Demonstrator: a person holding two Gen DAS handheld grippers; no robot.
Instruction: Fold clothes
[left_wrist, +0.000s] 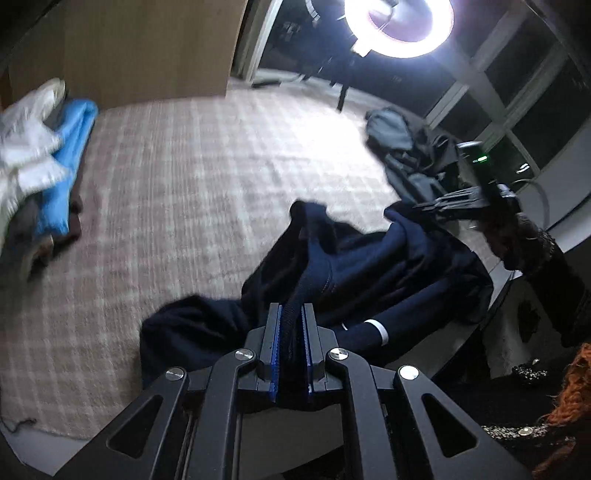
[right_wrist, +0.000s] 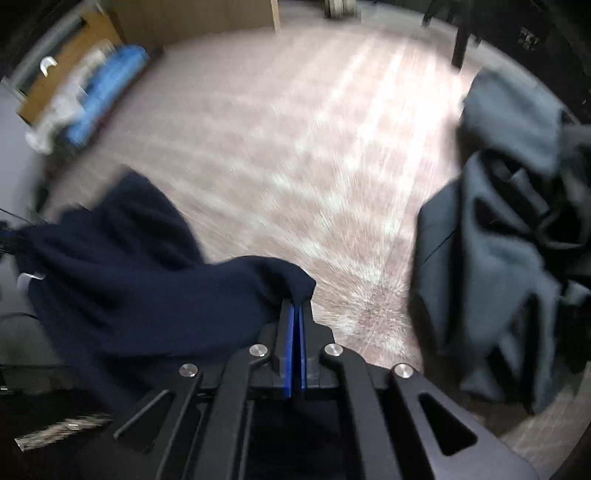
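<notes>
A dark navy garment (left_wrist: 369, 273) with a white cuff lies bunched at the near edge of the checked pink bedspread (left_wrist: 207, 177). My left gripper (left_wrist: 291, 314) is shut on a thick fold of it, which runs up between the blue pads. In the left wrist view the right gripper (left_wrist: 436, 206) is at the garment's far right corner, with cloth at its tip. In the right wrist view my right gripper (right_wrist: 296, 308) is shut on a corner of the navy garment (right_wrist: 140, 280), and the cloth hangs off to the left. The view is blurred.
A pile of grey-black clothes (left_wrist: 410, 155) lies at the right of the bedspread (right_wrist: 314, 155), also the grey pile (right_wrist: 506, 236) close to my right gripper. White and blue folded clothes (left_wrist: 48, 162) sit at the far left by a wooden cabinet (left_wrist: 147, 48). A ring light (left_wrist: 399, 26) glares overhead.
</notes>
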